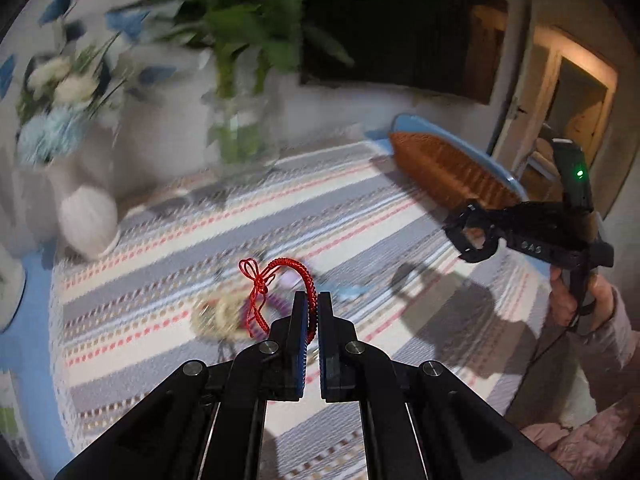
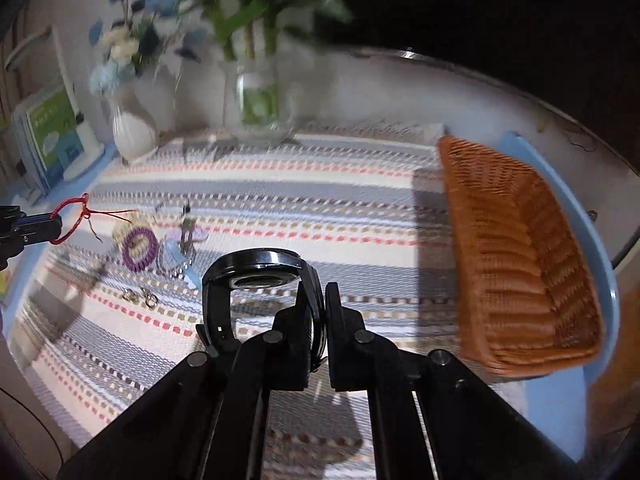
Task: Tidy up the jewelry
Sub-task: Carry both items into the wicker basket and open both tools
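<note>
Pinching a red cord bracelet (image 1: 294, 276), left gripper (image 1: 313, 304); right gripper (image 2: 318, 300) clamps watch (image 2: 256, 270).

Between the fingers (image 1: 299, 312) of the left gripper (image 1: 313, 304), a red cord bracelet (image 1: 298, 274) is showing a braided, matt thread texture, its knotted tails hanging to their left. The pads themselves are looking like ribbed blue rubber on matt black plastic, with smooth metal pivot pins catching light behind them. Between the right gripper (image 2: 319, 300) fingers, a black watch (image 2: 256, 270) is gleaming glossy, its case rim shining like polished metal. Beneath both, the striped tablecloth (image 2: 320, 208) is appearing woven, coarse and matt. To the right of the right fingers, the brown basket (image 2: 520, 264) is showing rough wicker weave. Ahead, a glass vase (image 2: 258, 108) is looking clear and smooth; the white vase (image 2: 132, 132) is seeming glazed.
</note>
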The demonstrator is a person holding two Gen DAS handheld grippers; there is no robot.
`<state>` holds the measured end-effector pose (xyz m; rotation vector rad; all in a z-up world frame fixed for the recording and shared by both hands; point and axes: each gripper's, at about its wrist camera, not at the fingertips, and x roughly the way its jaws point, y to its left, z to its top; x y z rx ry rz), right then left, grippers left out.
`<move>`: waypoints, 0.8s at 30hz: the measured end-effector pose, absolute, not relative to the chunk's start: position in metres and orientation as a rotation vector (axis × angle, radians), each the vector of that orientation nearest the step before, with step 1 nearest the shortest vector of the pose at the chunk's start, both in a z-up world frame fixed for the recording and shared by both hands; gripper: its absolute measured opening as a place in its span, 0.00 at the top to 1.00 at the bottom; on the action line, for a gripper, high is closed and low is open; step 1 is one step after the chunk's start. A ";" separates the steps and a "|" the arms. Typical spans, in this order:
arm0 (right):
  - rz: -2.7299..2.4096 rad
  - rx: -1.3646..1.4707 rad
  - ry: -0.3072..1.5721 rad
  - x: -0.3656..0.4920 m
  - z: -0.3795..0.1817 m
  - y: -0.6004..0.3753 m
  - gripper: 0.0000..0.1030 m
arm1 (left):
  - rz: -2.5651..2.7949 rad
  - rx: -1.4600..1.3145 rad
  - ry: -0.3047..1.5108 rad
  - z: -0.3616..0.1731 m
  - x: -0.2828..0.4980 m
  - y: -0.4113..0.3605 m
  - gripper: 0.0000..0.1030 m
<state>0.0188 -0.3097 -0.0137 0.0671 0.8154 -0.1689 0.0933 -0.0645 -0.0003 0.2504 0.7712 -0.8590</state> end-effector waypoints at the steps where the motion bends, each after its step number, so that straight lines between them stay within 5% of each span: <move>1: -0.181 0.071 0.799 0.012 -0.008 -0.315 0.94 | -0.889 0.247 0.762 0.007 0.091 -0.075 0.96; 15: -0.455 0.222 0.696 -0.046 0.028 -0.454 0.93 | -1.282 0.210 0.750 0.053 0.104 -0.280 0.96; 24: -0.505 0.355 0.824 -0.027 -0.010 -0.523 0.92 | -1.299 0.289 0.780 0.012 0.127 -0.431 0.96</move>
